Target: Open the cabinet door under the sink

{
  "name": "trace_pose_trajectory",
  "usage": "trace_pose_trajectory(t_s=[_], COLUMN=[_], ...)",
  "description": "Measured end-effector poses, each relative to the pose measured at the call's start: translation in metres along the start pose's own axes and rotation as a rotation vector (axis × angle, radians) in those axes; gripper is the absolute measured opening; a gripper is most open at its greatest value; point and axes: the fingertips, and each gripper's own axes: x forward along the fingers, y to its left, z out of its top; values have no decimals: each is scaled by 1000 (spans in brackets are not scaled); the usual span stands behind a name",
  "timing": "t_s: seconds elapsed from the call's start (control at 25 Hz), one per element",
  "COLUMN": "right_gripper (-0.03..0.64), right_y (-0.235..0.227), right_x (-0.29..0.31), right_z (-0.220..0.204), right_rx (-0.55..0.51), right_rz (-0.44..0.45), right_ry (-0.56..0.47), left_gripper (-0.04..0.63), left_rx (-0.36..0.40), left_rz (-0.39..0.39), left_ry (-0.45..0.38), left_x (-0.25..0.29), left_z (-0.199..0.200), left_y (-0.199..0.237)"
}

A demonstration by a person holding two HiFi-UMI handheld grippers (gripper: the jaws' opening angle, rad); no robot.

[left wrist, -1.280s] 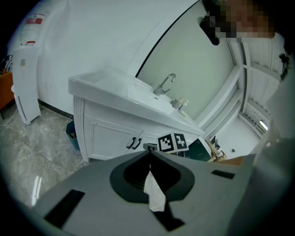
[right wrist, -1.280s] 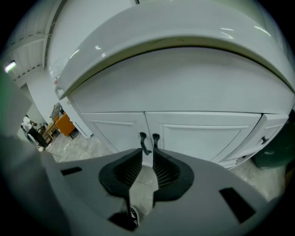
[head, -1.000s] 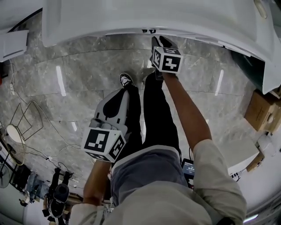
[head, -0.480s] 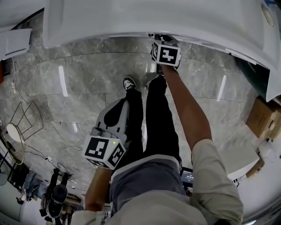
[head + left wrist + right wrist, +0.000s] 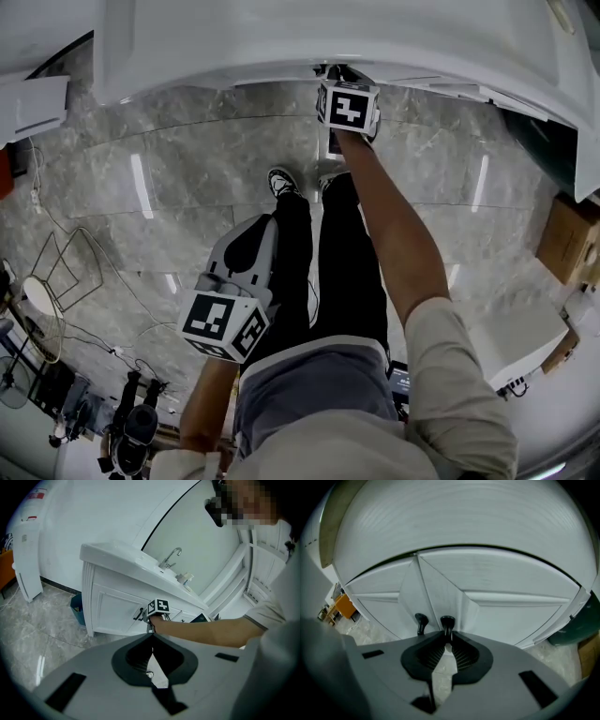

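Right gripper (image 5: 447, 638) clamped — left gripper (image 5: 152, 635) closed

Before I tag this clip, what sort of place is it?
Likely a bathroom: a white vanity cabinet with sink and chrome faucet, on a glossy marble-tile floor. The right gripper grips its dark door handle.

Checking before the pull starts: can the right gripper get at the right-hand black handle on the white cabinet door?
Probably yes. The right gripper sits right at the black handle of the white cabinet door. Its jaws look closed round the handle's stem, and nothing stands between them.
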Motion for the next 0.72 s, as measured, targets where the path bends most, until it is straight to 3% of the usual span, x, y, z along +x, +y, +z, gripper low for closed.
trace_pose_trajectory(t_s=[0.72], right_gripper=[54], right_y=[0], right_x=[-12], right_z=[-19], right_rx=[-30], right_rz=[52], right_ry=[8], left_gripper=[-2], left_rx=[14], left_rz=[-23], left_ry=[23], left_x=[-4], left_z=[-20], left_y=[-23])
